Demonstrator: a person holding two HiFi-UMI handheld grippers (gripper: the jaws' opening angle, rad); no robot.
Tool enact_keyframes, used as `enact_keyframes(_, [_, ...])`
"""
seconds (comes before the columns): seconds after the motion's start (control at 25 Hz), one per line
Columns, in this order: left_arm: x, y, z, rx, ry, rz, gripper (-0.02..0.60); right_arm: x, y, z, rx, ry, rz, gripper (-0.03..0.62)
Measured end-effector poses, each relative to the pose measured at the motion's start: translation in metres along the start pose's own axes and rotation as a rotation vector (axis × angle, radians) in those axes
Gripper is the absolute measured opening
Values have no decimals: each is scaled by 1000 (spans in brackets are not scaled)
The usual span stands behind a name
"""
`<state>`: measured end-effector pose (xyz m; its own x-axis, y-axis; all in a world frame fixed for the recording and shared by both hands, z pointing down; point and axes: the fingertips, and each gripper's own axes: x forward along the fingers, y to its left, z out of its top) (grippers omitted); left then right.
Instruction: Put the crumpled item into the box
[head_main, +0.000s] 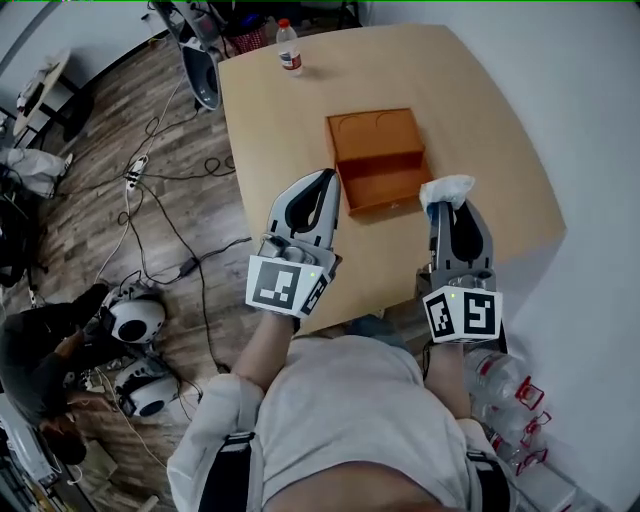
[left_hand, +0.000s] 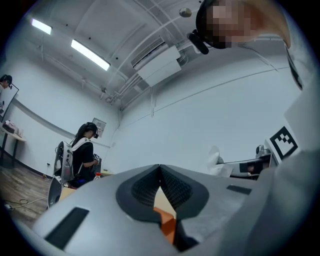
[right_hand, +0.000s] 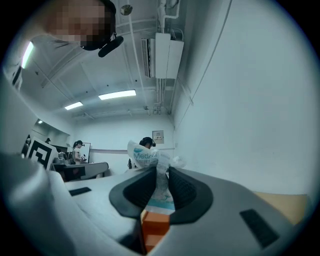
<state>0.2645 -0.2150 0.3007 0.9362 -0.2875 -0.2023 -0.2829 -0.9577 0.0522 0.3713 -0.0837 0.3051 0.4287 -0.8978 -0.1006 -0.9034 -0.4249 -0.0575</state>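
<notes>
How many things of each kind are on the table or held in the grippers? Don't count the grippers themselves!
Orange box: 1
Water bottle: 1
Crumpled white wrapper, pinched in the right gripper: 1
Total: 3

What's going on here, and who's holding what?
A person at a light wooden table holds a two-jaw gripper in each hand. The right gripper is shut on a crumpled white wrapper with blue print, just right of the open orange wooden box. The left gripper is shut and empty, near the box's front left. The wrapper is not yet in the box.
</notes>
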Motion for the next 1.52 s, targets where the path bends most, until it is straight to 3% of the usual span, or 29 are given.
enact_keyframes(1.0, [28,15,-26,78,10,376,14,98,-39,-38,60,57,352,78])
enact_keyframes(1.52, [16,17,-40,82,55,479,14,126,-27,-87,42,166,464,78])
